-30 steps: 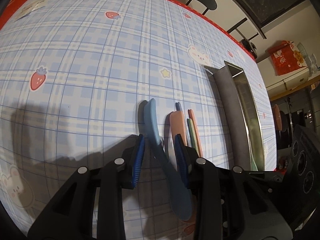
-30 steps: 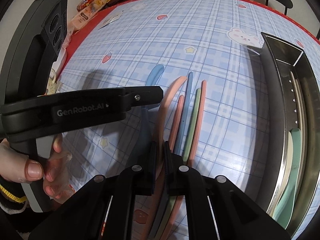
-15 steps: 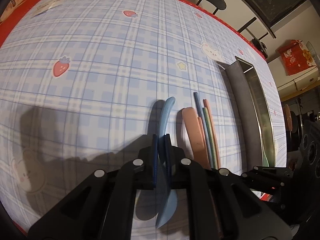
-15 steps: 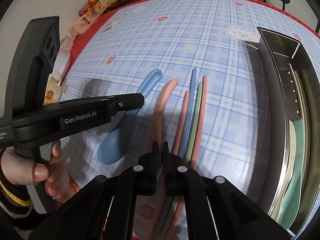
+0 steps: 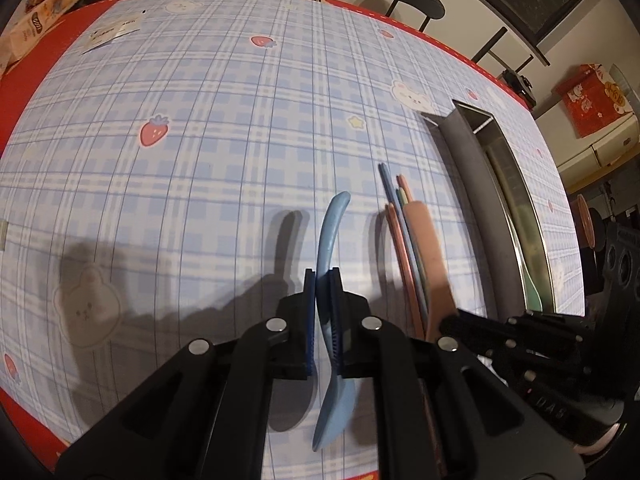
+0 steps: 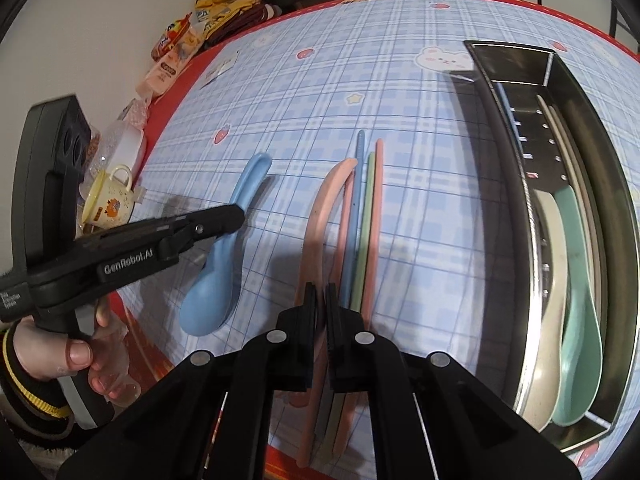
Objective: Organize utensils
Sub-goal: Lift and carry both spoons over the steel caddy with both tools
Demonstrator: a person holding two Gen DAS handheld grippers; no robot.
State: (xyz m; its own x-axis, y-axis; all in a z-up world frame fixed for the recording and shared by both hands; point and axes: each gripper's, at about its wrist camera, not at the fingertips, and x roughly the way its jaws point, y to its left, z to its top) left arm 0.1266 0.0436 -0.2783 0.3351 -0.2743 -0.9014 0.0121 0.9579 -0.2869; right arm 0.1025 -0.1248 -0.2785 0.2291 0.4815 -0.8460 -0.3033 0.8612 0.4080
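Observation:
My left gripper (image 5: 322, 276) is shut on the blue spoon (image 5: 330, 236) at mid-handle and holds it above the checked tablecloth; the spoon also shows in the right wrist view (image 6: 224, 256) under the left gripper (image 6: 236, 216). My right gripper (image 6: 319, 290) is shut on the pink spoon (image 6: 320, 208), lifted off the cloth; the pink spoon (image 5: 428, 248) shows at the right of the left wrist view. Pink, blue and green chopsticks (image 6: 366, 216) lie beside it on the cloth.
A steel utensil tray (image 6: 516, 184) at the right holds a cream spoon (image 6: 550, 280), a mint spoon (image 6: 580, 320) and chopsticks. Snack packets (image 6: 176, 52) and a yellow cup (image 6: 110, 200) stand at the table's left edge. A black stool (image 5: 416, 4) stands beyond the table.
My left gripper closed on the blue spoon and lifted it off the cloth. My right gripper stayed shut on the pink spoon and rose with it.

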